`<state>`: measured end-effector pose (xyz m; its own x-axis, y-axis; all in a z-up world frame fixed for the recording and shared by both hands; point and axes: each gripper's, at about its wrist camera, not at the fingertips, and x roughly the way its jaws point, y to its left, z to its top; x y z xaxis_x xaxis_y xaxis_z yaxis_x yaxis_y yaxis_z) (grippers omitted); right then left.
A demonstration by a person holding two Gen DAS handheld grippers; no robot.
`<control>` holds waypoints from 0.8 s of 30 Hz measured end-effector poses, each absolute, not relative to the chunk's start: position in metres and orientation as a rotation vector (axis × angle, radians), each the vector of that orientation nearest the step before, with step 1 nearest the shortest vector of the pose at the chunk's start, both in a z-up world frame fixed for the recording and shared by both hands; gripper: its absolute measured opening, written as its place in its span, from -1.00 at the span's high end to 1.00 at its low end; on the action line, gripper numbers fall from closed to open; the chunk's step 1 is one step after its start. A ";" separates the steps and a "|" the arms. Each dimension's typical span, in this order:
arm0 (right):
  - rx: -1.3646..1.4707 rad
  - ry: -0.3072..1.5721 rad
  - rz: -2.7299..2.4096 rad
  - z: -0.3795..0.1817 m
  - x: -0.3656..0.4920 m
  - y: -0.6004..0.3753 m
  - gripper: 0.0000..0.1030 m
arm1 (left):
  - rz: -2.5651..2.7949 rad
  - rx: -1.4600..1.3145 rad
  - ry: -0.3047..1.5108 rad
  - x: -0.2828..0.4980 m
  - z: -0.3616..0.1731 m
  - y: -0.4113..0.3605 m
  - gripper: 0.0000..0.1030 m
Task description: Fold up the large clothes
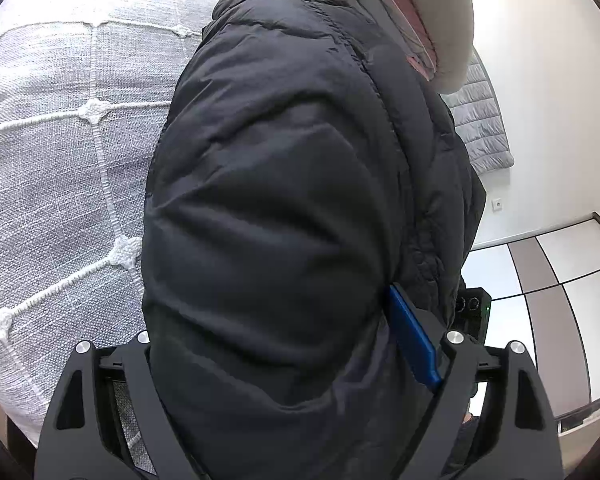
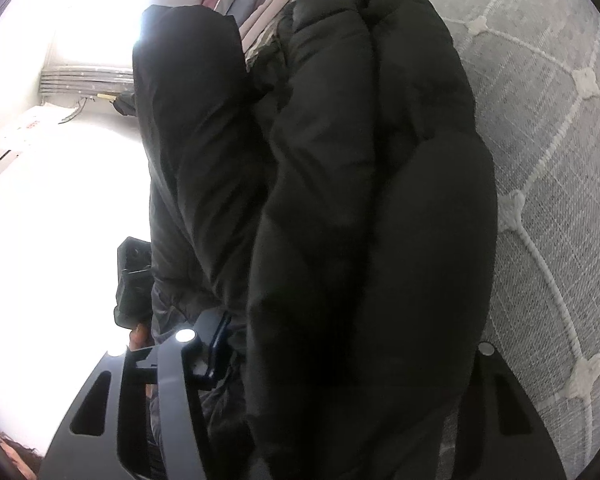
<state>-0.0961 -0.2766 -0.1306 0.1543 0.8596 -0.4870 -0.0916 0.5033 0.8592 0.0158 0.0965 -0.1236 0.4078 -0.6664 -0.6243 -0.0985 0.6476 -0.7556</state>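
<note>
The black puffer jacket (image 1: 284, 208) lay bunched on a bed covered by a grey quilted bedspread (image 1: 60, 152), its padded rolls running from the near edge toward the far pillows. It looked light for its bulk, soft and springy, with a smooth shell that would likely slip under a shallow pinch; a folded stack of such padding tends to puff open again, so a deep bite across a thick roll or along a stitched seam seemed the safer hold, rather than on a loose outer layer. The left gripper (image 1: 296, 360) had its jaws spread wide, with a fat fold of the jacket filling the gap between them; one blue pad (image 1: 414, 340) lay against the fabric on the right, so it appeared to clasp the bundle. The right gripper (image 2: 340, 360) stood at a middling spread, and a thick dark roll of the jacket sat between its jaws; its right-hand jaw was hidden behind the cloth, so whether it pressed on the fabric could not be told. In the right wrist view the other gripper's body showed at the jacket's left side.
</note>
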 end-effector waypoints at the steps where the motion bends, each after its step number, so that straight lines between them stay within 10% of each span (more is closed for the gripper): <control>1: 0.789 1.229 0.795 -0.130 -0.096 -0.275 -0.04 | -0.414 -0.816 1.110 0.015 -0.123 0.096 -0.50; 8: 0.755 1.213 0.789 -0.120 -0.092 -0.261 0.09 | -0.428 -0.777 1.082 0.010 -0.116 0.096 0.05; 24: 0.732 1.188 0.786 -0.108 -0.093 -0.241 0.17 | -0.397 -0.658 1.036 0.004 -0.091 0.090 0.22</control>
